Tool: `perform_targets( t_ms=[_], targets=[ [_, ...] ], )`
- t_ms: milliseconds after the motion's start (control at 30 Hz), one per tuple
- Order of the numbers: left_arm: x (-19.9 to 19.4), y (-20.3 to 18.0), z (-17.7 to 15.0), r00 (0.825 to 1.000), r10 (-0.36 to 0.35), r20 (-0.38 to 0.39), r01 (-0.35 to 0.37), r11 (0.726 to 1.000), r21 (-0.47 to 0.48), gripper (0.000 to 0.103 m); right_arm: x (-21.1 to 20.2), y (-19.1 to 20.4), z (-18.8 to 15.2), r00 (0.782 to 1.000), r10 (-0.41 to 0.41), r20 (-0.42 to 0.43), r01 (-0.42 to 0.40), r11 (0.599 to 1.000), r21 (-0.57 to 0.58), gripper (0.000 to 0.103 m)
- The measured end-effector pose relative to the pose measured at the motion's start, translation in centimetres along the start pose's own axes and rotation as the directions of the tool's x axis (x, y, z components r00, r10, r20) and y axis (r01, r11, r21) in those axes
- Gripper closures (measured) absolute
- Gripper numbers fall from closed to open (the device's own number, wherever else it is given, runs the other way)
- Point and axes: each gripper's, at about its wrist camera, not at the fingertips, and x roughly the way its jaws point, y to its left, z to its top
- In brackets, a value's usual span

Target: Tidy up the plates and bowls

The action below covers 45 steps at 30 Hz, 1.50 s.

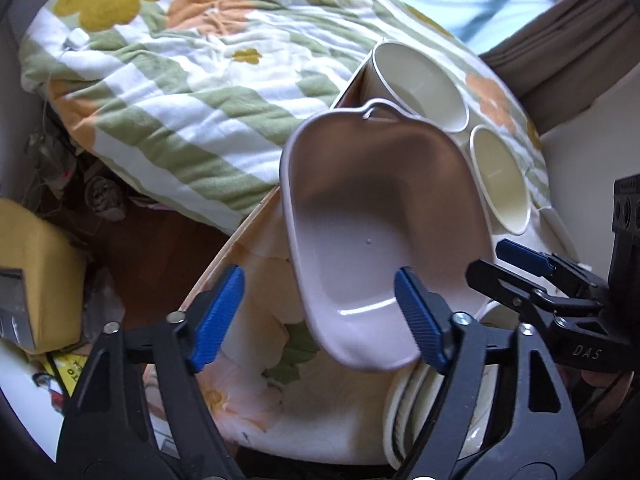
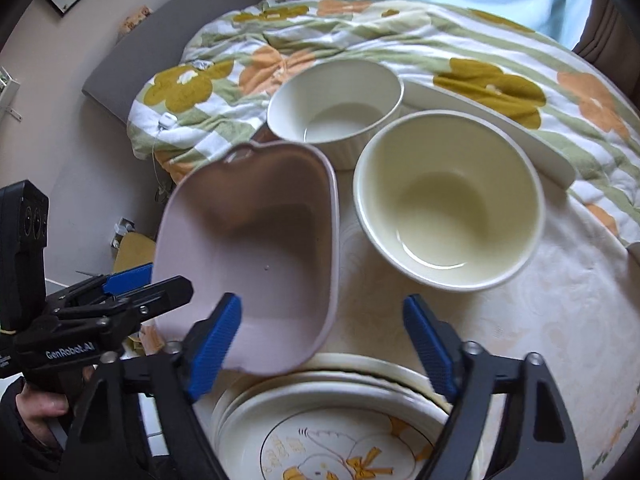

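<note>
A lilac rectangular dish with a small handle at its far end stands tilted, its near end over a stack of cream plates. My left gripper is open astride the dish's left wall, and the outer pad is clear of it. My right gripper is open too, with its left finger against the dish's near corner and its right finger over bare cloth. A large cream bowl and a white bowl stand behind.
The round table wears a pale floral cloth. A long white tray lies behind the bowls. A flowered quilt covers the bed beyond the table. A yellow box and clutter lie on the floor at left. A hand holds the left gripper.
</note>
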Motion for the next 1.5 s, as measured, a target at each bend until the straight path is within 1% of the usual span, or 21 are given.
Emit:
perform_targets(
  t_ms=[33,67,100,133,167,200,233,267,300,367,433,567,700,867,933,1067,1167,1233,1400,1500],
  targets=[
    [0.6,0.0,0.2,1.0,-0.003,-0.011,0.004,1.0,0.005,0.04,0.7,0.0,0.2,1.0,0.002,-0.018,-0.002,1.0,0.002,0.039],
    [1.1,0.1,0.4,1.0,-0.006,-0.022,0.007,1.0,0.01,0.048,1.2,-0.1,0.3,1.0,0.008,-0.029,-0.008,1.0,0.006,0.046],
    [1.5,0.1,0.5,1.0,-0.005,-0.03,0.006,1.0,0.015,0.054,1.6,-0.2,0.4,0.999,0.015,-0.037,-0.015,1.0,0.01,0.048],
    [1.9,0.2,0.7,0.999,-0.007,-0.037,0.008,1.0,0.019,0.056,2.0,-0.3,0.5,0.999,0.018,-0.043,-0.017,1.0,0.012,0.053],
    [2.4,0.2,0.9,0.999,-0.013,-0.048,0.014,1.0,0.023,0.065,2.4,-0.3,0.7,0.999,0.017,-0.048,-0.017,1.0,0.013,0.06],
    [2.6,0.2,1.0,0.998,-0.02,-0.058,0.021,1.0,0.022,0.077,2.5,-0.5,0.7,0.998,0.019,-0.053,-0.018,1.0,0.013,0.066],
    [2.9,0.3,1.1,0.997,-0.029,-0.067,0.03,0.999,0.022,0.08,2.9,-0.6,0.9,0.998,0.023,-0.062,-0.022,1.0,0.014,0.079],
    [3.0,0.3,1.1,0.997,-0.03,-0.066,0.032,0.999,0.025,0.081,3.1,-0.6,0.9,0.997,0.027,-0.07,-0.026,1.0,0.014,0.086],
    [3.0,0.3,1.2,0.998,-0.026,-0.062,0.028,0.999,0.031,0.083,3.3,-0.5,1.0,0.997,0.027,-0.073,-0.026,1.0,0.009,0.089],
    [2.9,0.2,1.3,0.999,-0.016,-0.052,0.018,0.999,0.047,0.084,3.4,-0.1,1.0,0.998,0.003,-0.068,-0.004,1.0,-0.016,0.09],
    [2.6,0.3,1.4,0.999,-0.018,-0.041,0.02,0.999,0.046,0.084,3.2,0.1,0.9,0.998,-0.005,-0.065,0.003,1.0,-0.027,0.09],
    [1.8,0.1,1.2,1.0,0.0,-0.02,0.001,0.998,0.07,0.084,2.9,0.3,0.6,0.998,0.006,-0.056,-0.007,1.0,-0.027,0.09],
    [0.2,-0.4,0.8,1.0,0.024,0.016,-0.026,0.995,0.095,0.084,1.7,0.8,0.0,1.0,0.025,-0.018,-0.026,0.999,-0.033,0.09],
    [-2.8,-2.3,-0.2,0.997,0.047,0.069,-0.056,0.988,0.143,0.084,-1.5,1.2,-1.3,0.997,0.054,0.06,-0.053,0.998,-0.027,0.09],
    [-4.2,-3.5,-0.8,0.995,0.042,0.085,-0.055,0.986,0.156,0.084,-3.3,1.2,-2.0,0.994,0.057,0.092,-0.055,0.998,-0.028,0.09],
    [-6.9,-7.0,-2.7,0.994,0.013,0.108,-0.034,0.981,0.192,0.084,-7.5,0.4,-4.4,0.985,0.051,0.162,-0.049,0.999,-0.02,0.09],
    [-8.5,-10.5,-4.8,0.992,-0.007,0.122,-0.022,0.973,0.232,0.084,-11.0,-1.4,-7.2,0.977,0.045,0.208,-0.048,0.999,0.013,0.09],
    [-9.2,-12.9,-6.4,0.991,-0.025,0.128,-0.009,0.965,0.263,0.084,-13.1,-2.5,-9.3,0.971,0.025,0.236,-0.036,0.998,0.043,0.09],
    [-9.6,-20.2,-11.0,0.99,-0.088,0.112,0.042,0.931,0.363,0.084,-17.7,-6.3,-15.5,0.957,-0.044,0.287,0.005,0.991,0.133,0.09],
    [-8.4,-24.2,-13.8,0.989,-0.128,0.071,0.087,0.905,0.417,0.084,-19.8,-9.1,-19.6,0.951,-0.104,0.292,0.045,0.979,0.201,0.09]
  ],
)
